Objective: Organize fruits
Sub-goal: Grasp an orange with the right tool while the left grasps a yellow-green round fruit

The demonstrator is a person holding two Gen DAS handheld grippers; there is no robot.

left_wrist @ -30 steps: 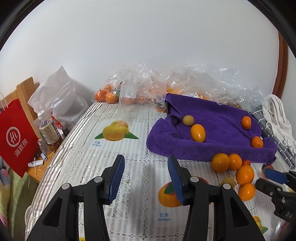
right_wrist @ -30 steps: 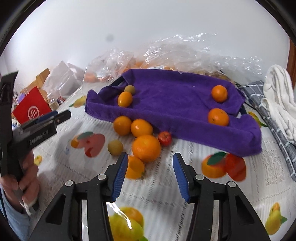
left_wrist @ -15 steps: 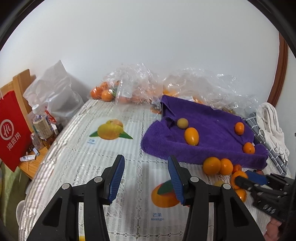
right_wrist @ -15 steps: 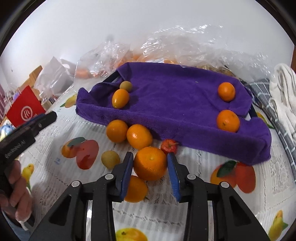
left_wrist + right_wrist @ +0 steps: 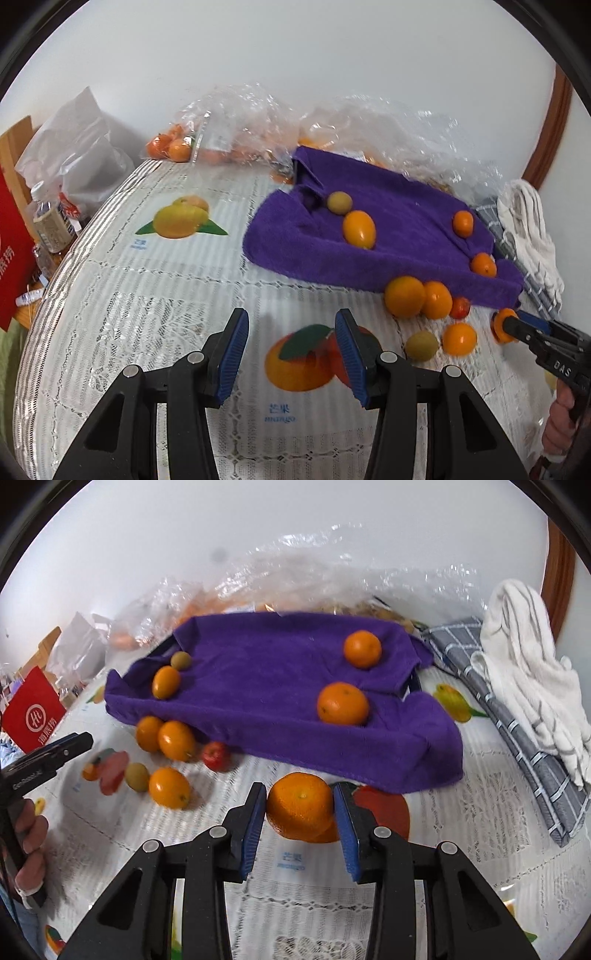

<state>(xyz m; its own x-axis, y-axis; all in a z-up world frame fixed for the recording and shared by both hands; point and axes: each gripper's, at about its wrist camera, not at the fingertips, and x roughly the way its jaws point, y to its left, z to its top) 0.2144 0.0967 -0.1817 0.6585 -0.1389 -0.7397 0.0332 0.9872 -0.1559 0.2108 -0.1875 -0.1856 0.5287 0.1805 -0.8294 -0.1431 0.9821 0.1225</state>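
Note:
My right gripper [image 5: 300, 800] is shut on a mandarin [image 5: 300, 806], just above the tablecloth in front of the purple towel-lined tray [image 5: 258, 701]. The left wrist view shows that mandarin [image 5: 499, 325] at the far right, away from the pile. Two mandarins [image 5: 342, 703] lie at the tray's right end. An oval orange fruit [image 5: 166, 682] and a greenish one [image 5: 180, 660] lie at its left end. Several loose fruits [image 5: 176, 740] sit before the tray's left front. My left gripper [image 5: 291, 326] hovers open over a printed fruit picture, nothing between its fingers.
Clear plastic bags [image 5: 236, 122] with more oranges lie along the wall behind the tray. A white towel [image 5: 524, 657] on a grey checked cloth [image 5: 517, 709] lies to the right. A red bag [image 5: 33, 709] and bottle [image 5: 51, 221] stand past the table's left edge.
My right gripper closed on the big mandarin from the loose pile and carried it right, away from the other fruits. My left gripper stayed open and tilted down slightly.

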